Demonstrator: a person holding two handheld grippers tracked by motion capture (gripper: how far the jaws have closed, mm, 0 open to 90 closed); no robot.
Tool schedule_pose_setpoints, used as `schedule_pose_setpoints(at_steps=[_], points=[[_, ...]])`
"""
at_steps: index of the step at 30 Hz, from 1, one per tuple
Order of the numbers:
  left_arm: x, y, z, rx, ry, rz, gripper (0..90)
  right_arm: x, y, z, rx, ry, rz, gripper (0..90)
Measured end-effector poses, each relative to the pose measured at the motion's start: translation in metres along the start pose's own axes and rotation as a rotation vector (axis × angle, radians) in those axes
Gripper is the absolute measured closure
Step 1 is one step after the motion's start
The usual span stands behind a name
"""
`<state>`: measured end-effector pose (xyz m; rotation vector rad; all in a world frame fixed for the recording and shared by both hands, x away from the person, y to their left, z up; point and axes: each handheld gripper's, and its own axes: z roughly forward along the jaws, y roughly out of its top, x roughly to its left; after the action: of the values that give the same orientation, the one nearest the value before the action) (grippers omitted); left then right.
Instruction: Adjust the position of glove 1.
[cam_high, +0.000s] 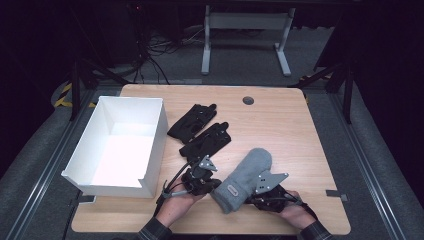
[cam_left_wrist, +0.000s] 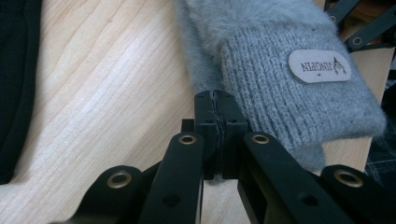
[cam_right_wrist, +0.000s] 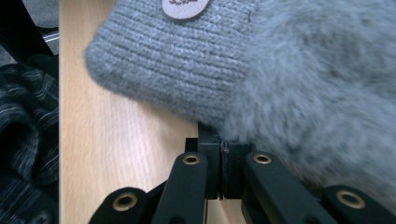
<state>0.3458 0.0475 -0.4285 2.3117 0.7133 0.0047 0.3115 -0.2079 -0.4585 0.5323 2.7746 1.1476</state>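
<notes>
— What's on the desk (cam_high: 280, 120) from where you sit?

— Biggest first: a white box (cam_high: 155, 131) at the left edge, nothing in it that I can see. Two black gloves (cam_high: 199, 128) lie near the middle, just right of the box. The grey mitten (cam_high: 243, 176) lies toward the near edge, cuff end closest to me, fingertip end pointing toward the far right corner.

— And your tools?

— My left tool (cam_left_wrist: 217, 100) is clenched on the cuff's left edge; I see grey fibres nipped between its pads. My right tool (cam_right_wrist: 223, 145) is clenched too, at the mitten's fluffy right side, though I cannot tell whether it really has cloth.

— How far along?

— Early, I judge. If everything is bound for the box, nothing is in yet: the mitten is pinched but resting on the desk, the gloves untouched.
</notes>
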Motion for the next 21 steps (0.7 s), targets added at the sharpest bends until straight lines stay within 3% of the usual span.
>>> schedule_pose_setpoints(at_steps=[5,10,16,21], points=[[0.014,-0.002,-0.006,-0.011,0.02,-0.029,80.9,-0.002,0.007,0.006,0.0,-0.002,0.0,89.7],[0.018,0.004,-0.015,-0.038,0.021,-0.03,69.4,-0.004,0.003,-0.001,-0.004,-0.007,0.01,88.6],[0.025,0.023,-0.019,-0.077,-0.012,-0.008,44.4,-0.019,-0.018,-0.027,-0.02,-0.064,0.085,74.6],[0.025,0.041,-0.012,-0.084,-0.014,0.028,29.8,-0.032,-0.033,-0.044,-0.024,-0.133,0.143,60.7]])
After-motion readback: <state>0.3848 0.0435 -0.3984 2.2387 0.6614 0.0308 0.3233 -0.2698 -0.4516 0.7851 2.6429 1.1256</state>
